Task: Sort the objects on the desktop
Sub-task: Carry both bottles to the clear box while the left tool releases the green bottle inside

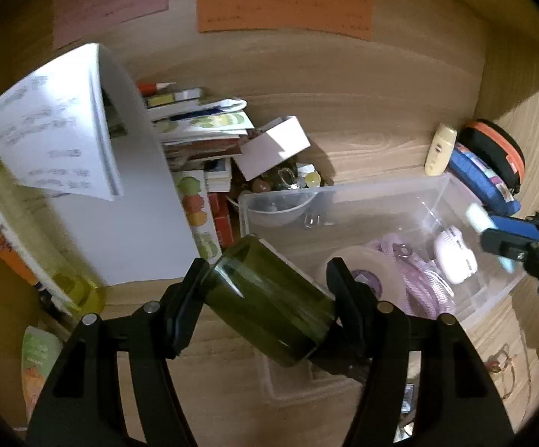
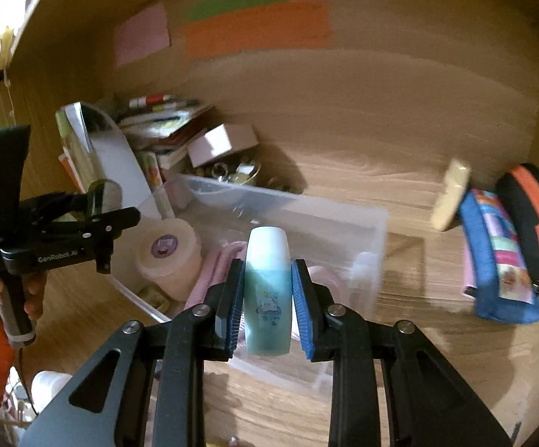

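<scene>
My left gripper (image 1: 265, 279) is shut on a dark green glass jar (image 1: 269, 301), held tilted above the near left corner of a clear plastic bin (image 1: 381, 193). The left gripper also shows in the right wrist view (image 2: 113, 205), at the left, with the jar (image 2: 100, 195) in it. My right gripper (image 2: 267, 279) is shut on a small teal bottle with a white cap (image 2: 268, 290), held upright over the clear bin (image 2: 306, 216). In the left wrist view the right gripper (image 1: 500, 238) shows at the right edge with the bottle (image 1: 482, 219).
The bin holds a tape roll (image 1: 359, 268), a pink corded item (image 1: 418, 283) and a white device (image 1: 454, 257). Stacked books (image 1: 202, 130), a white box (image 1: 273, 145) and a white folder (image 1: 135, 201) stand at the left. A blue pouch (image 2: 500, 260), an orange-black case (image 2: 534, 219) and a cream bottle (image 2: 450, 197) lie at the right.
</scene>
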The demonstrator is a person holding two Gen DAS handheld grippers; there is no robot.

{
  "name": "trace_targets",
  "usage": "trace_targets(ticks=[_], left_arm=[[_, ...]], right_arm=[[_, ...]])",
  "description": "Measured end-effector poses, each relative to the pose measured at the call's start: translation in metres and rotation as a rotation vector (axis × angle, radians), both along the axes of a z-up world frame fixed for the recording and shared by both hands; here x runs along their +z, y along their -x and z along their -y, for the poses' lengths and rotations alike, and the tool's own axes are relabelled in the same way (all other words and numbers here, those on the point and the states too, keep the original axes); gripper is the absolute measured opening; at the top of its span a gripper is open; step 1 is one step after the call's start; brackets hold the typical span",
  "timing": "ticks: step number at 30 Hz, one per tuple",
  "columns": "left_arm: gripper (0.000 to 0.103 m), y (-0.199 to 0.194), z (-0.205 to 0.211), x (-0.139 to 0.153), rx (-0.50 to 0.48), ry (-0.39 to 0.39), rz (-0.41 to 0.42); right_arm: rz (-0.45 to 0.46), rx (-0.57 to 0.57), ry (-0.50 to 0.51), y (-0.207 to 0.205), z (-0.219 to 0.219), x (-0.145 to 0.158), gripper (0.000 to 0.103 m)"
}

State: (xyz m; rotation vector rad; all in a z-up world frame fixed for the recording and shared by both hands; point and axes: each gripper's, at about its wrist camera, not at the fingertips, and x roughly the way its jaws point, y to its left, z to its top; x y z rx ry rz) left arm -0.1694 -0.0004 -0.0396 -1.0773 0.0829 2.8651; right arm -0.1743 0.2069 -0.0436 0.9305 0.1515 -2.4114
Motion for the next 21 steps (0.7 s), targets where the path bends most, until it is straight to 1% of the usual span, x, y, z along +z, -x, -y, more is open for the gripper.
trace_targets(ticks=[3,6,8,12,17,21], left_arm=[[0.064,0.006,-0.004,-0.006,-0.021,0.001,0.012],[0.064,0.01,-0.006,-0.008,-0.024,0.016,-0.002],[0.064,0.011,-0.006,-0.007,-0.032,0.009,-0.004],[0.065,0.015,-0.008,-0.012,-0.047,-0.008,0.012],[0.065,0.011,-0.008,-0.009,-0.086,-0.058,0.022],[0.068,0.008,-0.011,-0.01,-0.102,-0.048,0.02]], right_arm=[[0.032,0.014,-0.018,0.01,0.015,-0.012,0.023],[0.057,0.023,-0.02,0.016,0.025,-0.02,0.023],[0.069,0.03,-0.028,0.018,0.031,-0.026,0.023],[0.061,0.036,-0.074,0.019,0.042,-0.033,0.023],[0.04,0.045,-0.111,0.017,0.048,-0.037,0.023],[0.047,0.052,-0.109,0.018,0.049,-0.038,0.023]])
